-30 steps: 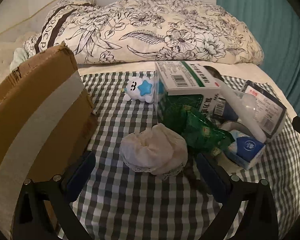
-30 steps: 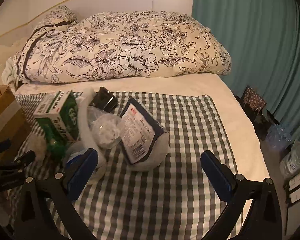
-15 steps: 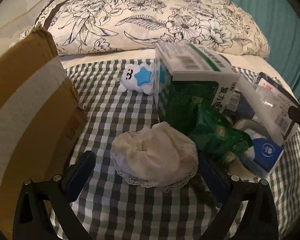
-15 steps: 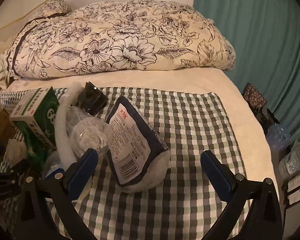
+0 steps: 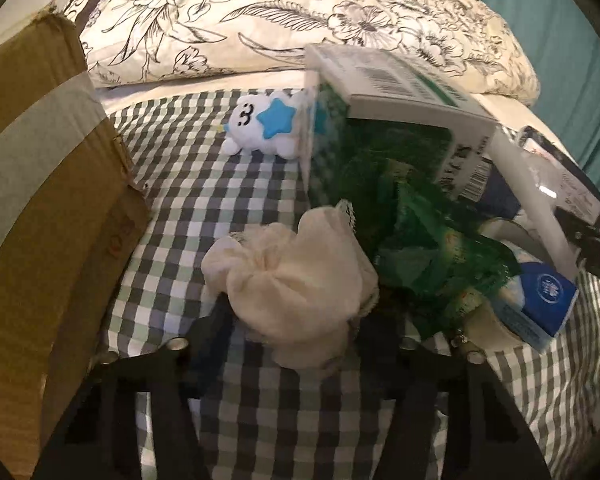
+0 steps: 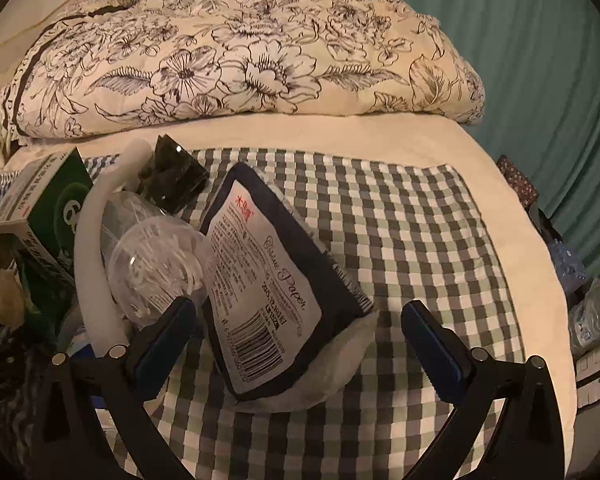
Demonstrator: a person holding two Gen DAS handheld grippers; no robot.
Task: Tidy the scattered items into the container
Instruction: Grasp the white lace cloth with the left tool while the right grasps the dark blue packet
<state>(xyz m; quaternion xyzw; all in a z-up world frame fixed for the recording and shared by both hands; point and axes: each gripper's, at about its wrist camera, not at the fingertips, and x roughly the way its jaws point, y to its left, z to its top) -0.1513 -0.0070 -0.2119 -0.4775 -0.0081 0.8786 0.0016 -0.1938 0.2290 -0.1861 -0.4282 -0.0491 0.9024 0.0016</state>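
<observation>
Left claw closing, pinching a cream lace-edged cloth. Right claw spread wide around a tissue pack.

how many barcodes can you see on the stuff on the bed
3: one on top of the green and white box, one on its end face, one on the tissue paper pack. Others may be hidden.
</observation>
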